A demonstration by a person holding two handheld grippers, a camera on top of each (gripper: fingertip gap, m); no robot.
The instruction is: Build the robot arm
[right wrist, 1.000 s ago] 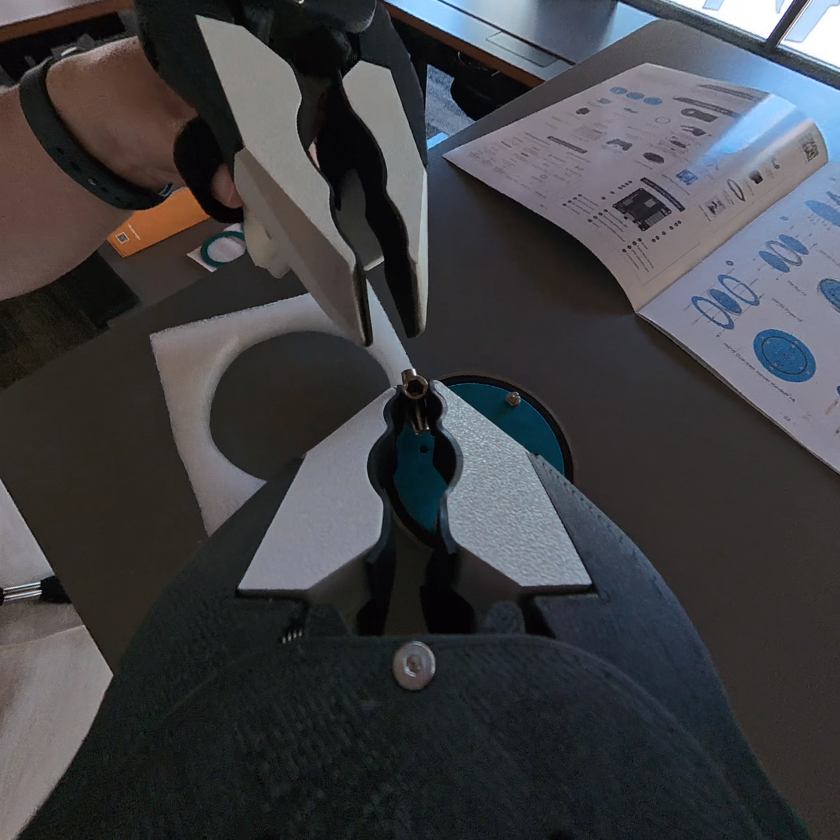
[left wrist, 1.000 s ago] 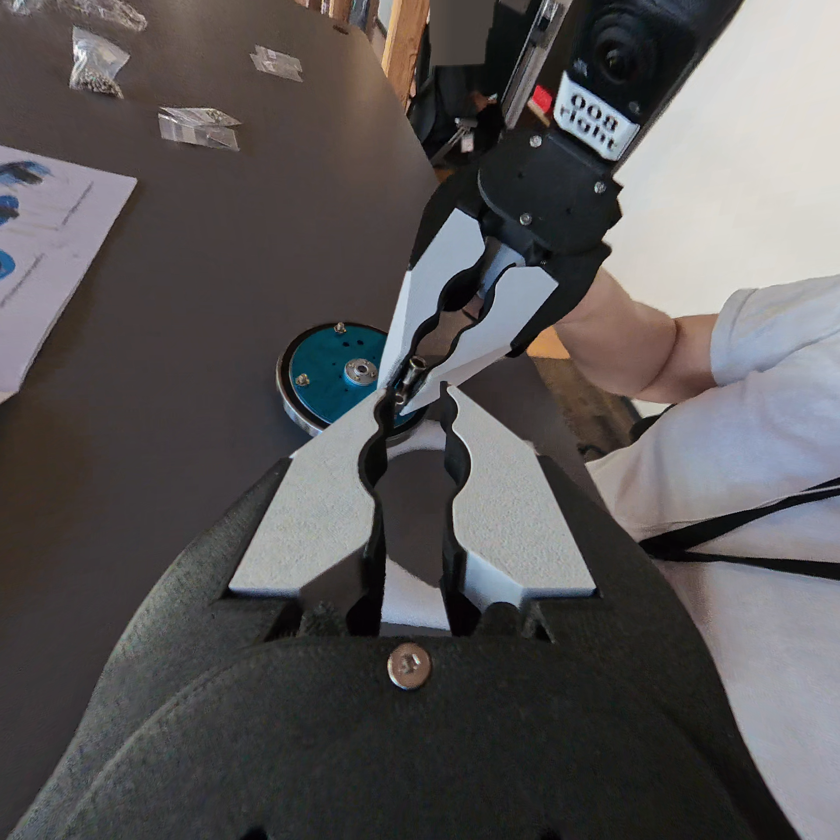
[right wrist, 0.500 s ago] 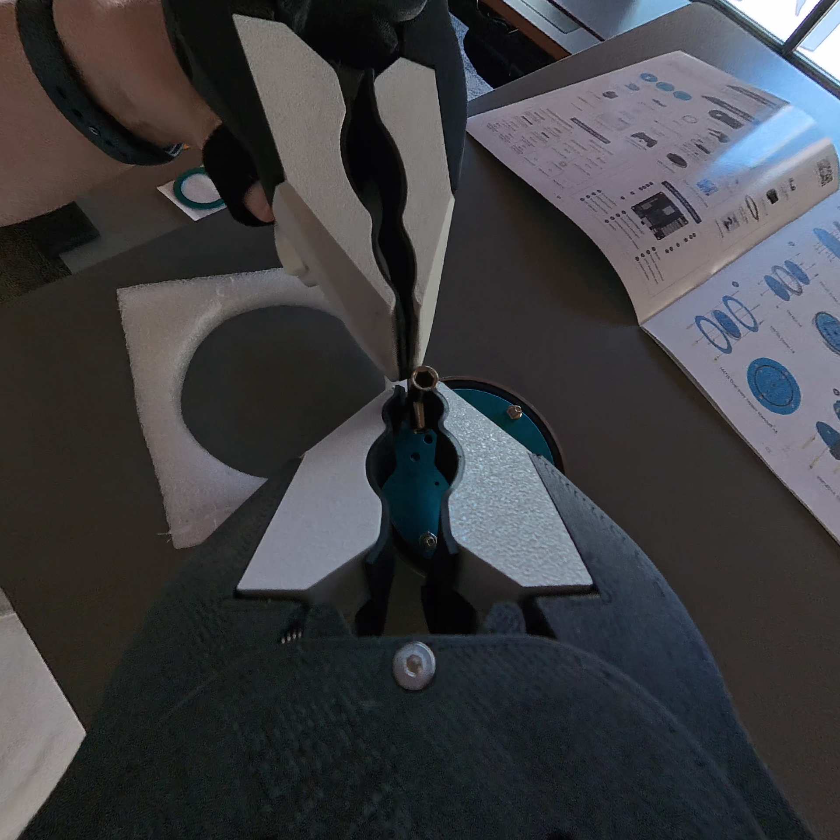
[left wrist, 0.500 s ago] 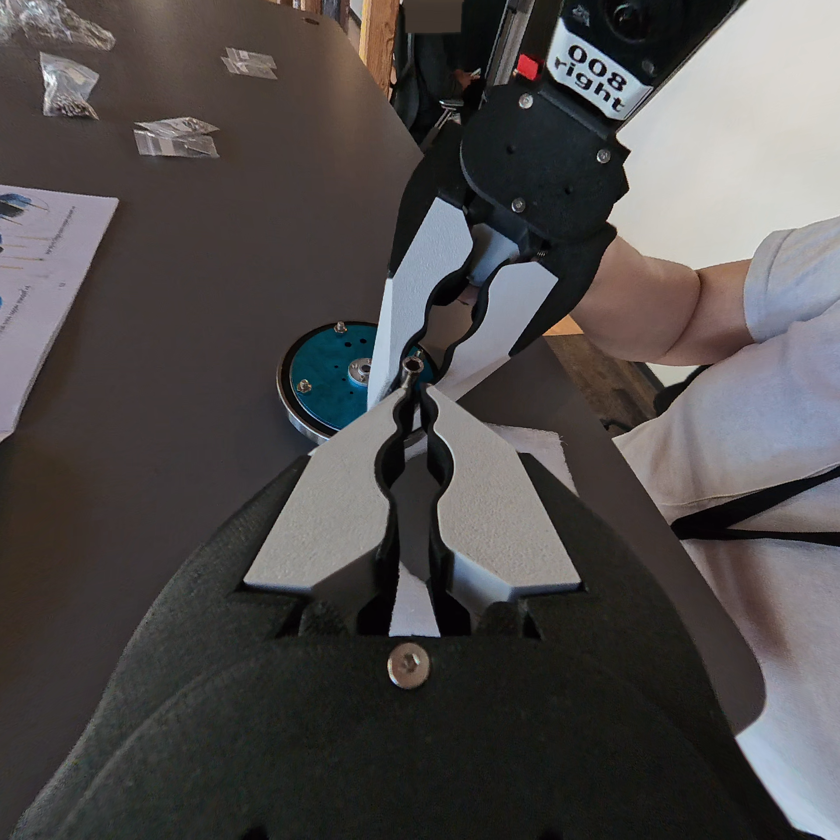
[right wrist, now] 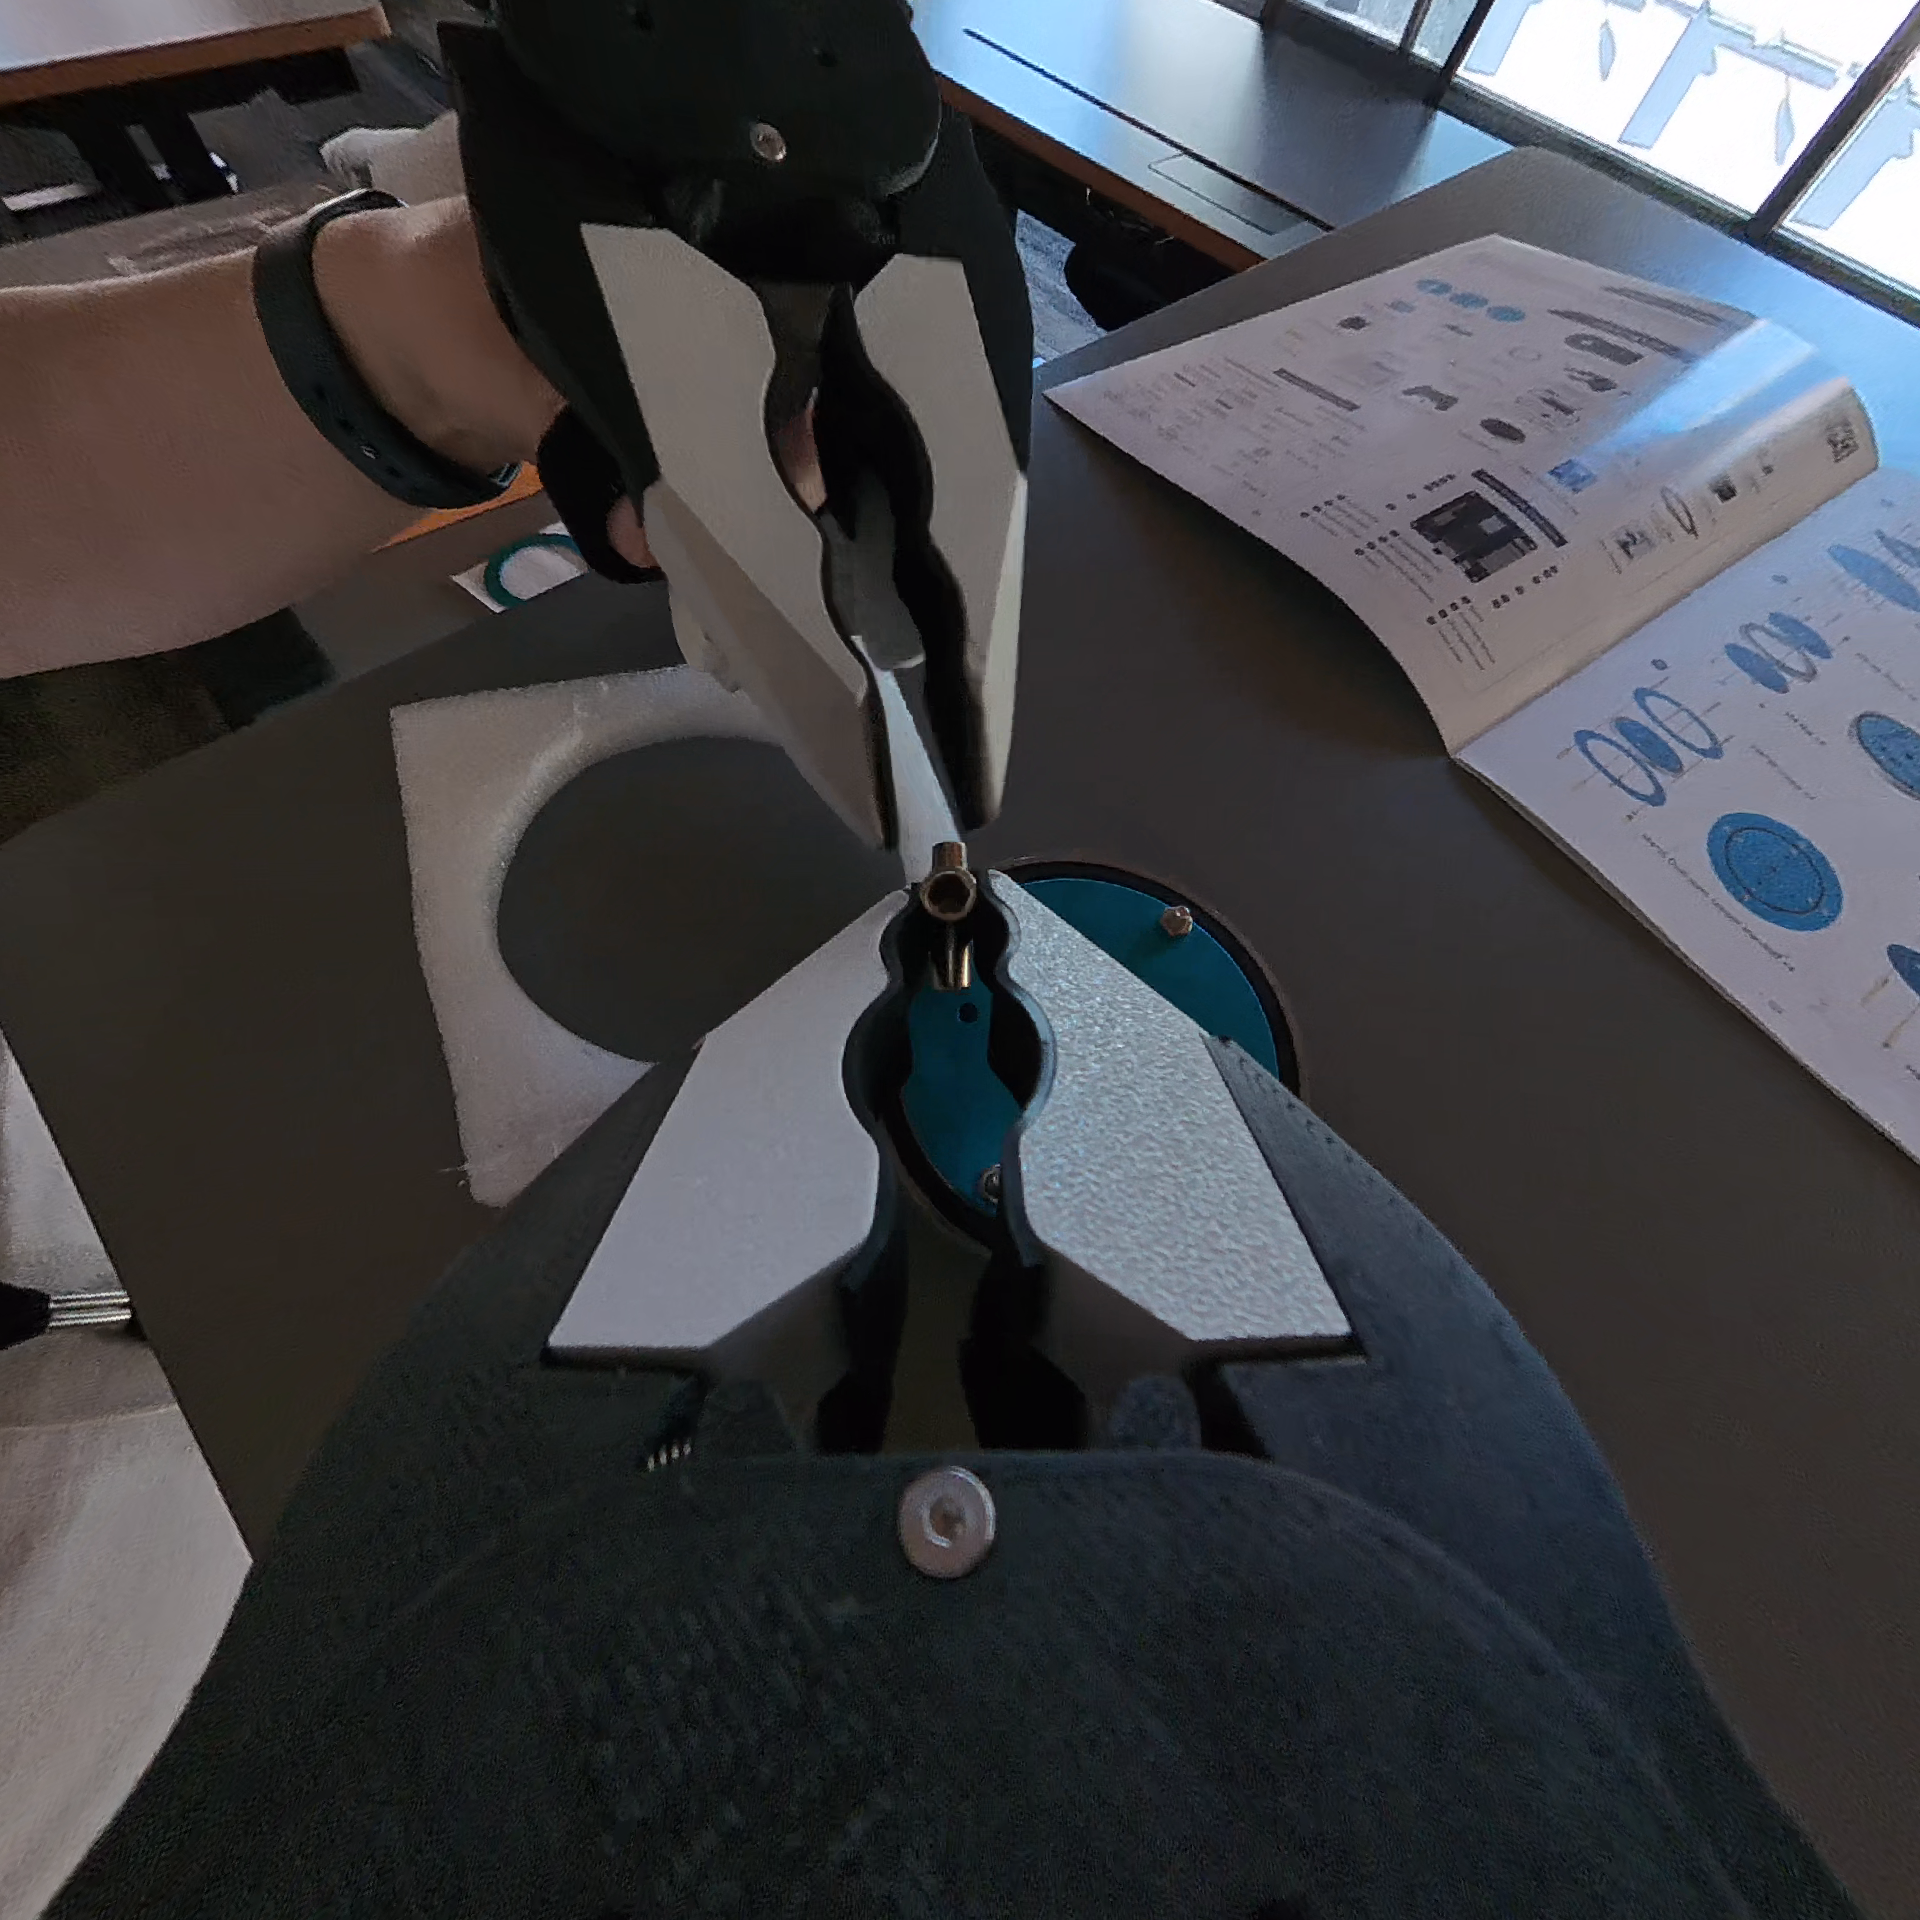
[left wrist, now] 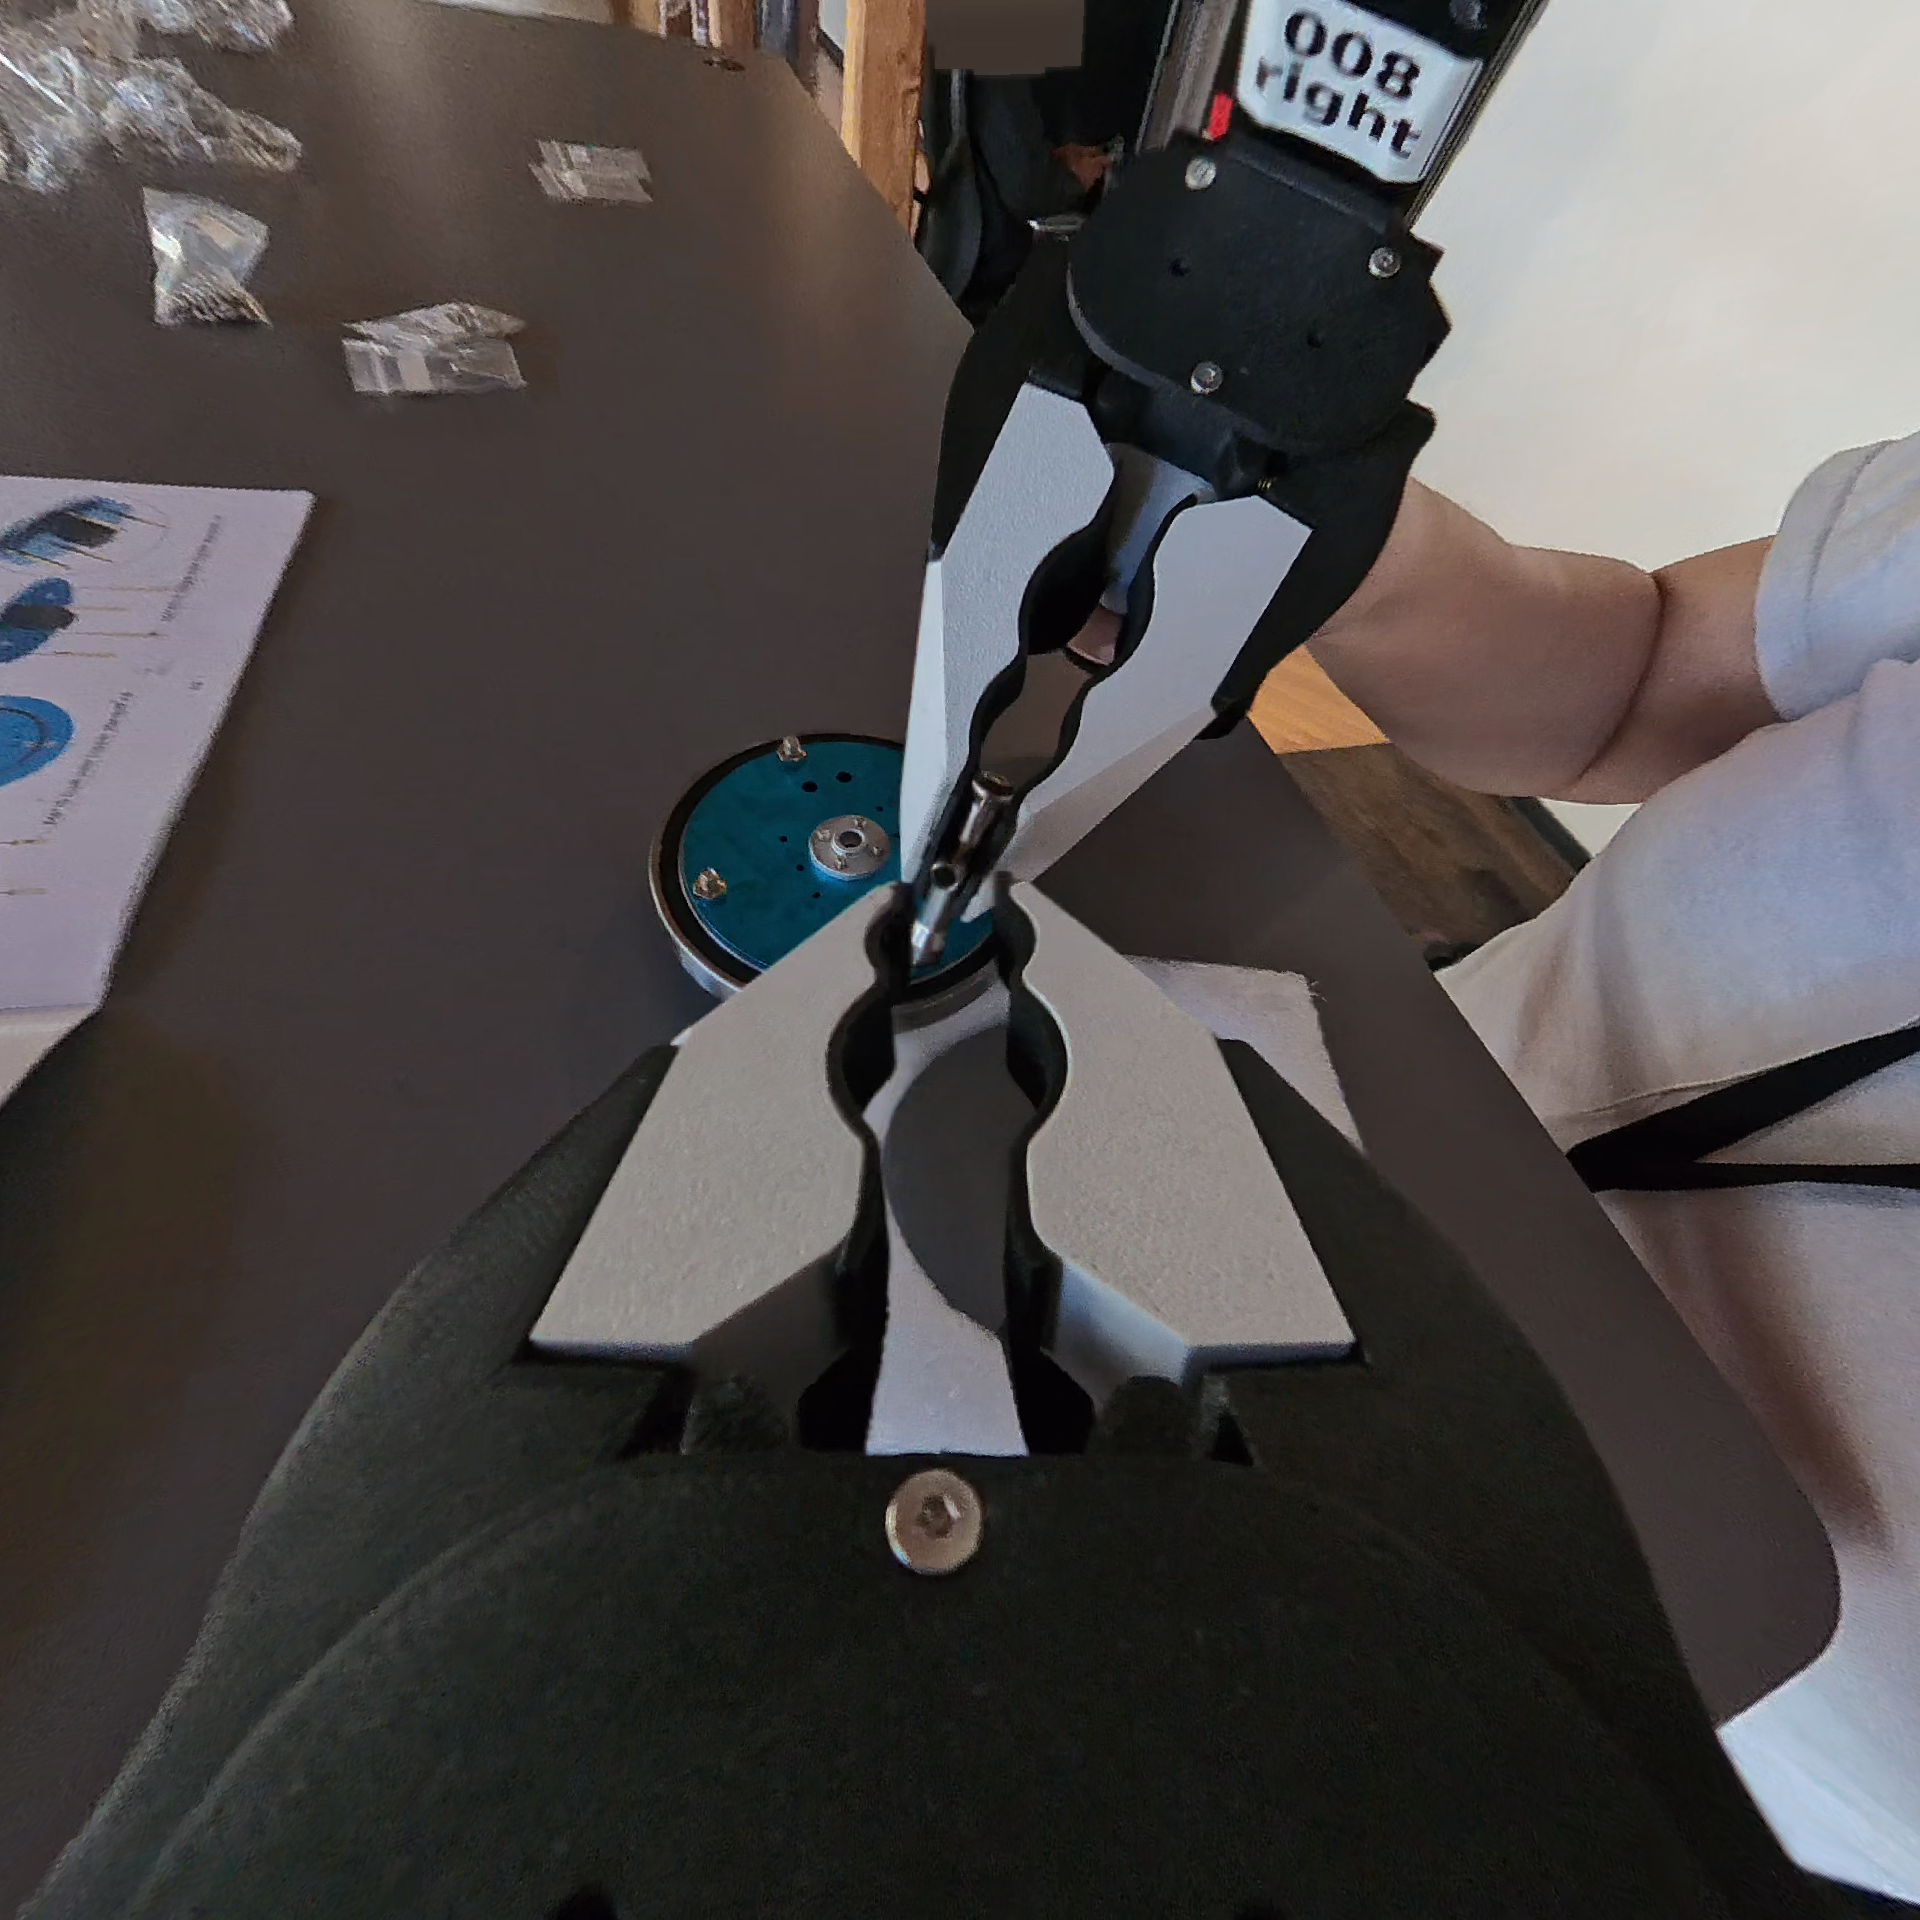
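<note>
A round blue disc with a metal rim (left wrist: 769, 842) lies on the dark table, with small fittings on its face; it also shows in the right wrist view (right wrist: 1143, 966). My right gripper (right wrist: 951, 902) is shut on a small metal standoff (right wrist: 948, 914) and holds it tilted just above the disc's edge. In the left wrist view the right gripper (left wrist: 961, 868) comes down from above with the standoff (left wrist: 966, 842). My left gripper (left wrist: 948, 914) is open, and the standoff's lower end sits between its tips. From the right wrist view the left gripper (right wrist: 930, 831) hangs just behind the standoff.
A white foam sheet with a round hole (right wrist: 468, 831) lies beside the disc. An open booklet (right wrist: 1558, 468) lies on the table's far side. Small clear bags of parts (left wrist: 431, 348) lie farther back. A teal ring on a card (right wrist: 530, 561) is beyond the table edge. My two grippers' fingertips are within a few centimetres of each other.
My left gripper closed to a narrow gap near the standoff half a second ago and has opened again. The right gripper has kept hold of the standoff, which now tilts more.
</note>
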